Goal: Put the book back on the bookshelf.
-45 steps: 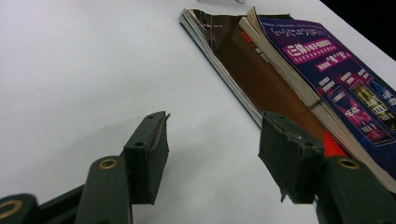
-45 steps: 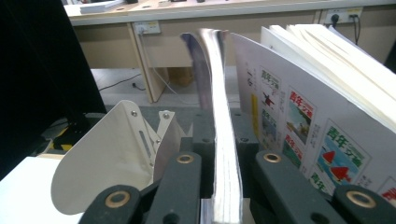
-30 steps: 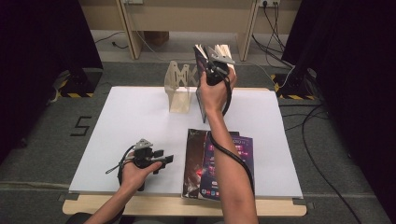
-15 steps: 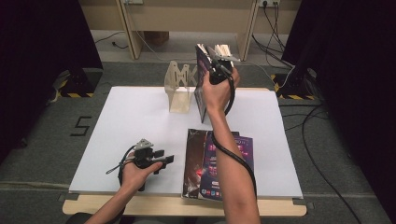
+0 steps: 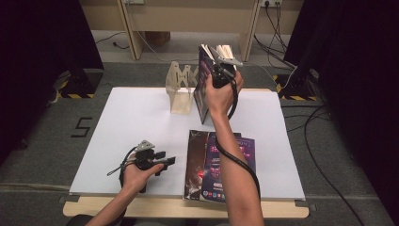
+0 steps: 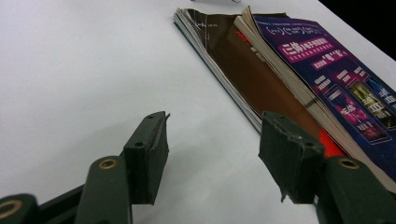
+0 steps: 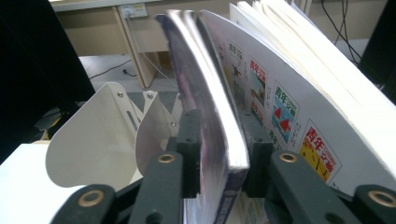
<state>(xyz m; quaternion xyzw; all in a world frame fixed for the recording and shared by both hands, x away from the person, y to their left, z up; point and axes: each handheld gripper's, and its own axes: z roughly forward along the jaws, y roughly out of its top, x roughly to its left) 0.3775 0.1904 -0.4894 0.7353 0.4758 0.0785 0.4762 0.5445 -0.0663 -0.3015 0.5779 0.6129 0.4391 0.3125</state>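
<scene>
the right gripper [image 5: 221,70] is raised over the far edge of the table [image 5: 117,136], just right of the rack [image 5: 181,92], and pinches a book [image 5: 203,84] that stands nearly upright, its lower edge down near the tabletop. in the right gripper view the two black jaws sit against either side of a thin, dark-covered section of the book [image 7: 210,112], one pad on each face, and the rest of the pages and a white cover with small coloured pictures fan away to the right. these jaws have just been opening a little, with the book between them and the pads on it. the rack [image 7: 107,135] shows there as pale curved dividers just left of the book, and whether the two touch cannot be told. the left gripper [image 5: 157,162] lies low on the near left part of the table, held in the person's left hand [image 5: 134,172], well apart from the right one. its jaws are spread with nothing between them, as the left gripper view shows, with bare white table under the pads [image 6: 152,149]. just to its right lie two more books on the near edge: a brown one [image 6: 247,74] underneath and a purple one [image 6: 336,79] resting on top, shifted to the right so that a strip of the brown cover shows.
</scene>
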